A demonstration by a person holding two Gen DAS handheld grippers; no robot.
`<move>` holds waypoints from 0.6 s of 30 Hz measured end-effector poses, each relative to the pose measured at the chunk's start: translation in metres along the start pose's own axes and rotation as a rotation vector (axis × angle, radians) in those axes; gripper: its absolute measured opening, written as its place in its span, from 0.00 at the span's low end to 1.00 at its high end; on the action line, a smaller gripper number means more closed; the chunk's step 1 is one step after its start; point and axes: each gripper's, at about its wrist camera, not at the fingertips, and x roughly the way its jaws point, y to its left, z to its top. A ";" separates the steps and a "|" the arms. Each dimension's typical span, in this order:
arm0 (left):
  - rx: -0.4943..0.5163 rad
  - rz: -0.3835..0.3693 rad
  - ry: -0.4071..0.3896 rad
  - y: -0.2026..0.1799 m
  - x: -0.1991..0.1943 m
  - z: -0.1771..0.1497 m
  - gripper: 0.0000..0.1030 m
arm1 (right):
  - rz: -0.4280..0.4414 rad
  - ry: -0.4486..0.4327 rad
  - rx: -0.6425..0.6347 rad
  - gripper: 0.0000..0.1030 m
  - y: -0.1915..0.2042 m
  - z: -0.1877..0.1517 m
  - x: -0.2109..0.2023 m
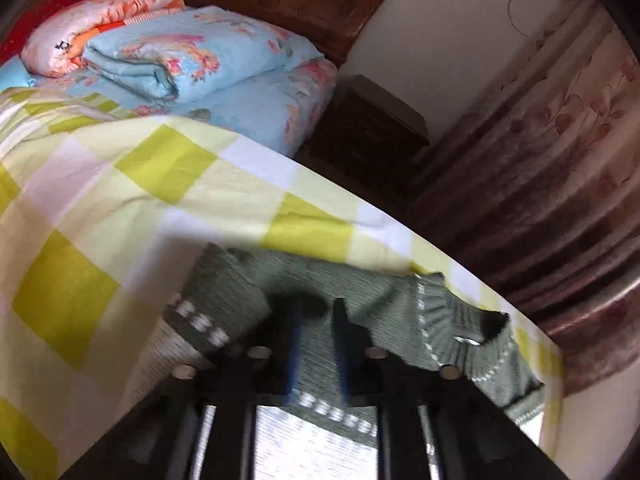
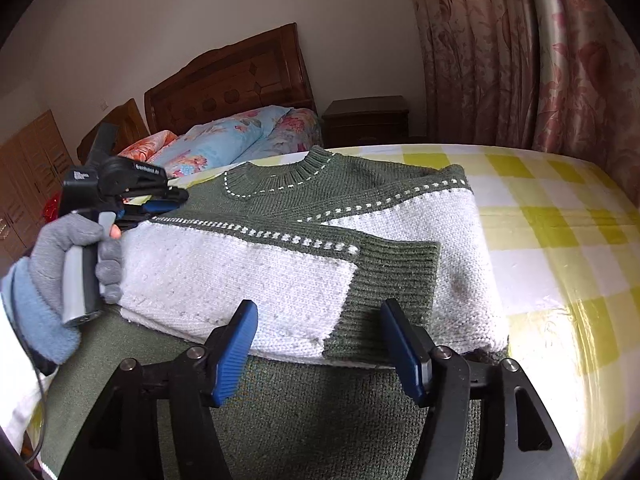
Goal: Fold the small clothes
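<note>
A green and white knit sweater (image 2: 280, 272) lies on the yellow checked bed cover (image 2: 552, 240), both sleeves folded across its front. My right gripper (image 2: 320, 312) is open and empty, just above the near edge of the folded sleeve cuff (image 2: 396, 268). My left gripper (image 2: 172, 204), held in a grey-gloved hand, sits at the sweater's left shoulder. In the left wrist view the left gripper (image 1: 316, 308) has its fingers close together over the green knit (image 1: 248, 280); the blur hides whether cloth is pinched.
Folded floral quilts (image 1: 180, 52) are piled at the head of the bed by the wooden headboard (image 2: 228, 84). A dark nightstand (image 2: 366, 120) stands beyond the bed. Pink floral curtains (image 2: 520, 48) hang on the right. The bed edge (image 1: 400, 236) runs close behind the sweater.
</note>
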 end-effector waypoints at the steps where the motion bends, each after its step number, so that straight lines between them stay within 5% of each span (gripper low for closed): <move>1: -0.055 -0.048 0.012 0.012 0.000 0.001 0.02 | 0.006 0.001 0.001 1.00 0.000 0.000 0.000; 14: 0.008 0.003 -0.018 0.003 -0.013 -0.001 0.03 | 0.023 0.004 0.005 1.00 -0.002 -0.001 0.000; 18: 0.054 -0.139 -0.096 -0.013 -0.068 -0.027 0.10 | 0.023 0.004 0.007 1.00 -0.002 0.000 0.001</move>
